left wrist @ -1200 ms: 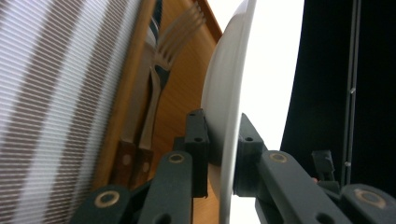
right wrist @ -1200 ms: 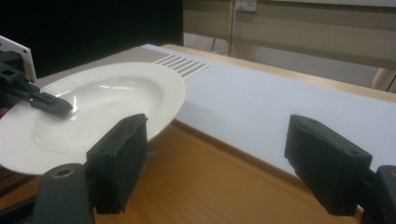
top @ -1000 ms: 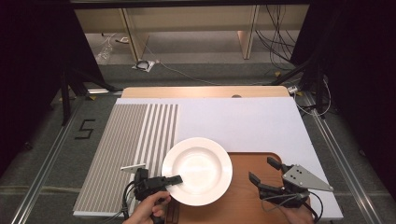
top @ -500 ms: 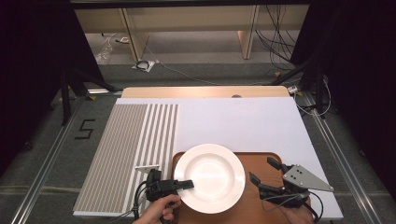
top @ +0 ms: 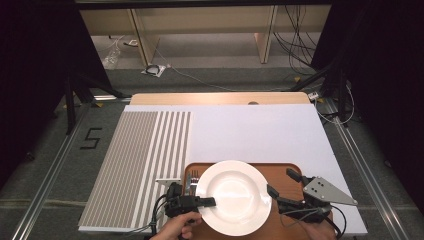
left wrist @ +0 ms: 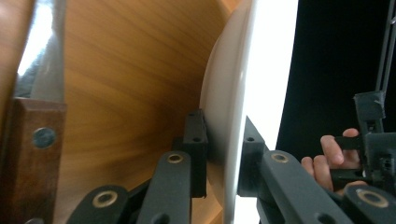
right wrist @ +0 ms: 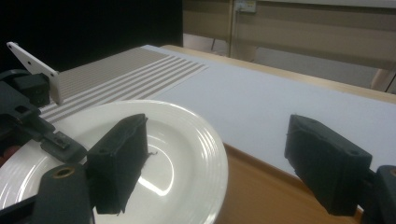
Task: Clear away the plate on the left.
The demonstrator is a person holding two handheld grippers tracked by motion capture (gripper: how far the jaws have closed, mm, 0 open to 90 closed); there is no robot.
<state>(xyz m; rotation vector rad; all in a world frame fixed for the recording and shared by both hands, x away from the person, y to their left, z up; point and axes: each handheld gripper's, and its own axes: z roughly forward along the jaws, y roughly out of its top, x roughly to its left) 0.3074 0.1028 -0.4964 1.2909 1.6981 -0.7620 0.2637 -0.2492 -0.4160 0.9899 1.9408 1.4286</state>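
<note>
A white plate (top: 235, 197) lies over a wooden tray (top: 285, 170) near the table's front edge. My left gripper (top: 210, 202) is shut on the plate's left rim. In the left gripper view the rim (left wrist: 233, 116) sits pinched between the two black pads of that gripper (left wrist: 223, 154), with the tray's wood (left wrist: 130, 84) behind. My right gripper (top: 282, 182) rests at the plate's right side with its jaws wide apart and nothing between them. In the right gripper view it (right wrist: 219, 158) looks across the plate (right wrist: 173, 154) to the left gripper (right wrist: 46, 135).
A fork (top: 192, 176) lies on the tray just left of the plate, and a wooden-handled knife (left wrist: 28, 154) shows in the left gripper view. A striped mat (top: 145, 150) and a white sheet (top: 250, 130) cover the table behind.
My left gripper has carried the plate to the right, from the mat's edge onto the tray. The right gripper has stayed put.
</note>
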